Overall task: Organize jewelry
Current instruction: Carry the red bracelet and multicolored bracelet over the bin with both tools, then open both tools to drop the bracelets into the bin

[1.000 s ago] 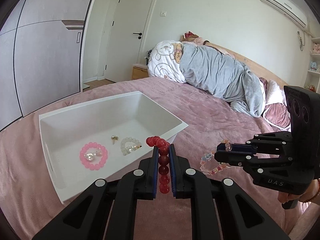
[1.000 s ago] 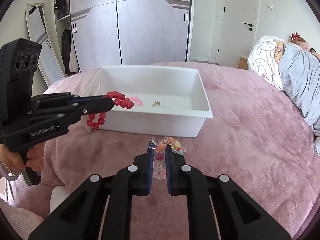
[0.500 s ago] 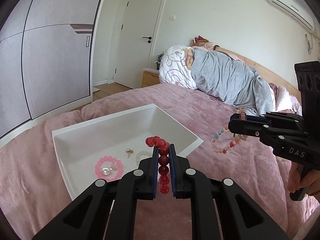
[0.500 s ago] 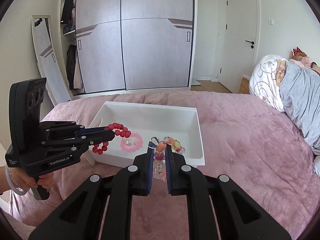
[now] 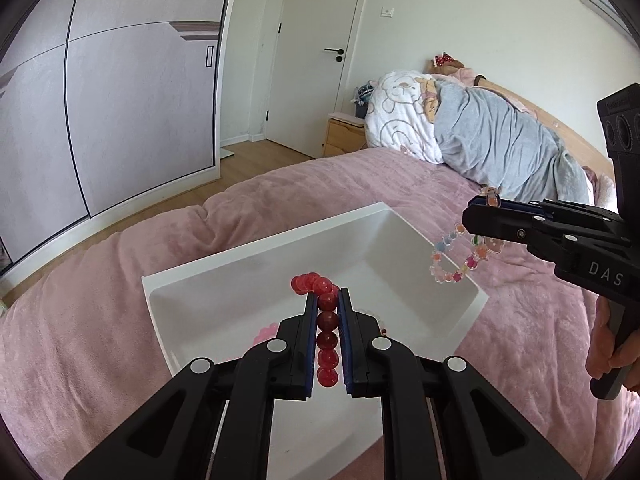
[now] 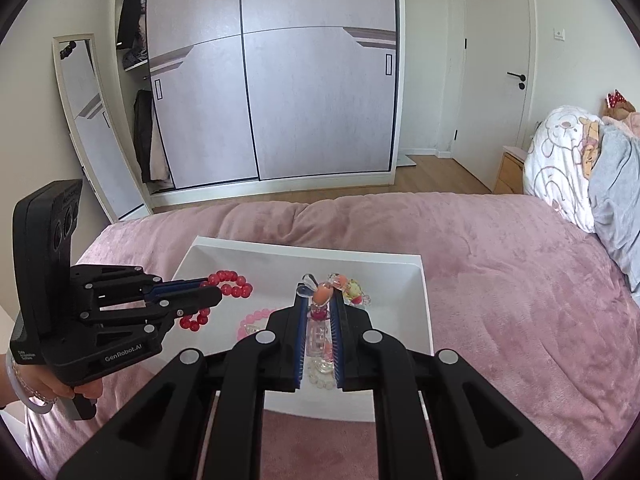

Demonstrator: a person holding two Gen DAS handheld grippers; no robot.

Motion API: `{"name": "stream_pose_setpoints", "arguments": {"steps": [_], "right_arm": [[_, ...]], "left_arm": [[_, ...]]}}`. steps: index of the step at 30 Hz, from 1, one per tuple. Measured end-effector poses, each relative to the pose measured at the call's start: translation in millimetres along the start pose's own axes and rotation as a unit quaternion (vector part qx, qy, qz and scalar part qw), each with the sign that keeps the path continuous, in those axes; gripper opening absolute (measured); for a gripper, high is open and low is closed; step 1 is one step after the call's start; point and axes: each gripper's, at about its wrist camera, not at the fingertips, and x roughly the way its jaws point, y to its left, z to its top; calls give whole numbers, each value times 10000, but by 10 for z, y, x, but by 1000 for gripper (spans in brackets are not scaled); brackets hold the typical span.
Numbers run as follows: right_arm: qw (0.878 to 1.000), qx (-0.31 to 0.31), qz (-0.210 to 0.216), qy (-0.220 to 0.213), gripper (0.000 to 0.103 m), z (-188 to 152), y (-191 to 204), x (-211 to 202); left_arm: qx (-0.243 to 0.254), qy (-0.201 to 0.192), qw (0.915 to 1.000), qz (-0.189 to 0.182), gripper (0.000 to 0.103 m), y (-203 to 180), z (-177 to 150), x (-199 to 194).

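My left gripper (image 5: pixel 327 300) is shut on a red bead bracelet (image 5: pixel 326 320) and holds it above the white box (image 5: pixel 248 256); it also shows in the right wrist view (image 6: pixel 208 290) with the red bracelet (image 6: pixel 230 284) hanging from it. My right gripper (image 6: pixel 319 300) is shut on a pastel charm bracelet (image 6: pixel 348 286), over the box (image 6: pixel 416 276); it shows in the left wrist view (image 5: pixel 476 208) with the charm bracelet (image 5: pixel 456 260) dangling over the box's right corner. A pink bead bracelet (image 6: pixel 252 320) lies inside the box.
The box rests on a pink blanket covering the bed (image 5: pixel 100 320). A grey duvet and a white pillow (image 5: pixel 472 128) lie at the bed's head. A wardrobe (image 6: pixel 300 80), a mirror (image 6: pixel 88 120) and a door (image 5: pixel 316 52) stand beyond the bed.
Both grippers have risen and moved forward with their bracelets and now hang over the box instead of in front of it. Both stayed shut.
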Motion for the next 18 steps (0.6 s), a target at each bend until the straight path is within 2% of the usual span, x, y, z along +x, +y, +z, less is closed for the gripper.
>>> {"name": "stream_pose_setpoints", "arguments": {"steps": [7,13,14,15,16,18], "right_arm": [[9993,34,-65,362,11,19,10,534],[9983,-5,-142,565,12,-36,72,750],[9981,-6,-155,592,13,-47,86,773],[9980,-8,-176,602,13,-58,97,783],[9979,-16,-216,607,13,-69,106,787],[9980,-5,-225,598,25,-86,111,763]], "left_arm": [[-208,124,9992,329,15,190,30,193],[-261,290,9980,498,16,266,-32,333],[-278,292,9976,557,20,273,-42,344],[-300,264,9974,594,32,285,-55,338],[-323,208,9973,633,36,291,-64,321],[-305,123,9971,680,38,279,-69,288]]}}
